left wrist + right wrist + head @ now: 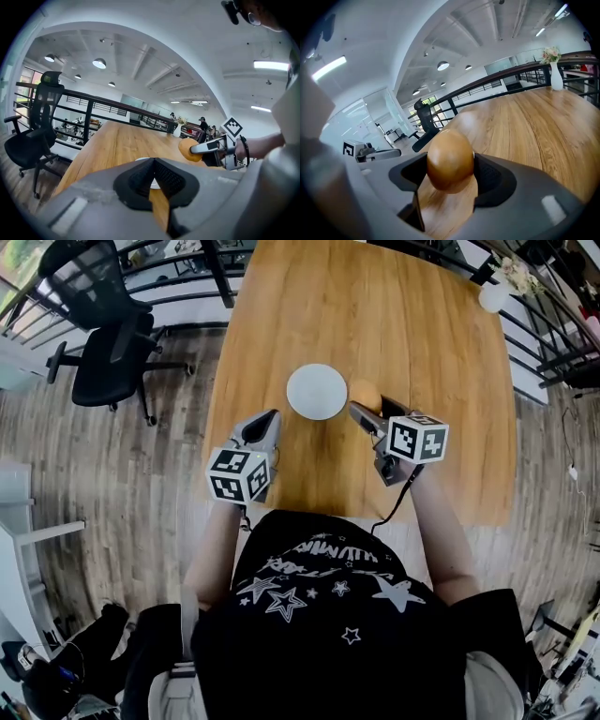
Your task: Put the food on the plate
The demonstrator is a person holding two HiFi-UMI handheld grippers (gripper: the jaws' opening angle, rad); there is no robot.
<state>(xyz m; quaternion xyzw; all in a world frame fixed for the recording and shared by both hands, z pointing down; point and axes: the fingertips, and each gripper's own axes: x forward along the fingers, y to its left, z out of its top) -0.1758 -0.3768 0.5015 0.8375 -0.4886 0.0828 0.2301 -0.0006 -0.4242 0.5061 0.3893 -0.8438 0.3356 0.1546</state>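
Over the near half of the wooden table [441, 352], the right gripper [360, 406] is clamping a round, golden-brown piece of food [450, 161] between its jaws. It is holding the food clear of the tabletop, just beside the right edge of the white plate [317, 391]. The left gripper [270, 420] is hovering near the plate's lower left, its jaws pressed together and gripping nothing. A black office chair [108, 343] is standing off to the table's left.

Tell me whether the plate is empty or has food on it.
Empty: the white plate shows a bare surface in the head view; the round brown food sits clamped in the right hand-held gripper.
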